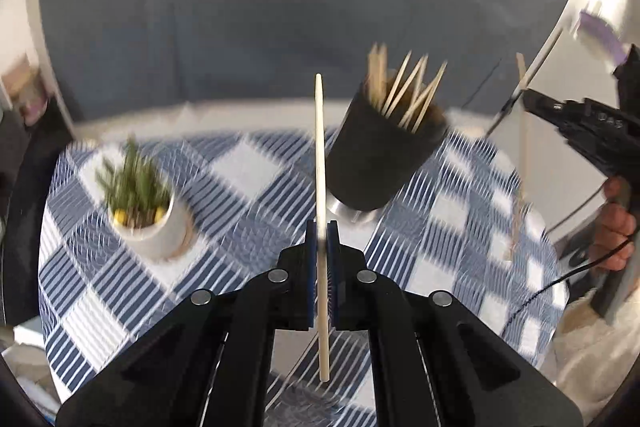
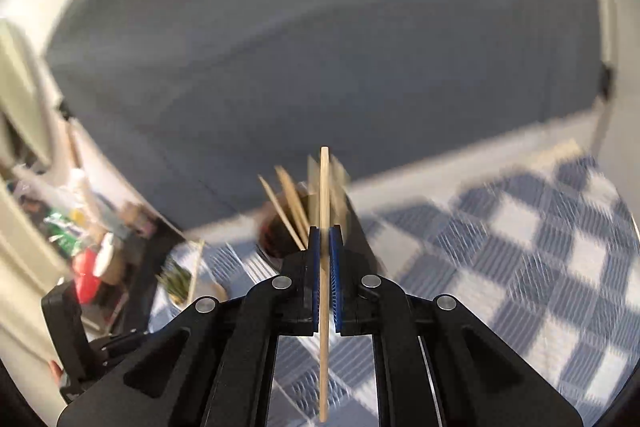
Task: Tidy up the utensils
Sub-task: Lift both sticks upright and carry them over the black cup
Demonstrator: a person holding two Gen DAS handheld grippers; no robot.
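Left wrist view: the left gripper (image 1: 322, 231) is seen closed on a pale chopstick (image 1: 320, 147), which is clamped between the blue pads (image 1: 310, 267) and stands nearly upright. The stick's upper end rises well past the fingertips, and its lower end hangs behind them toward the camera. A dark holder (image 1: 374, 163) is seen just right of the held stick, tilted in the picture, with a bundle of chopsticks (image 1: 404, 91) fanned out of its mouth. The holder rests on a blue-and-white checked tablecloth (image 1: 248, 163). A small white pot with a green plant (image 1: 146, 211) is placed to the left, well apart from the gripper. At the right edge, the right gripper (image 1: 516, 99) is seen in a person's hand (image 1: 614, 227); a thin stick crosses its tip, though blur keeps the details unclear.

From the right wrist view, the right gripper (image 2: 325, 233) is likewise shown shut on a second chopstick (image 2: 324, 307), pinched between its blue pads and held upright. The holder (image 2: 280, 231) and its sticks are seen directly beyond the fingertips, partly hidden by them and blurred. The checked cloth (image 2: 520, 247) spreads to the right, and cluttered shelves (image 2: 80, 235) are visible at the left.
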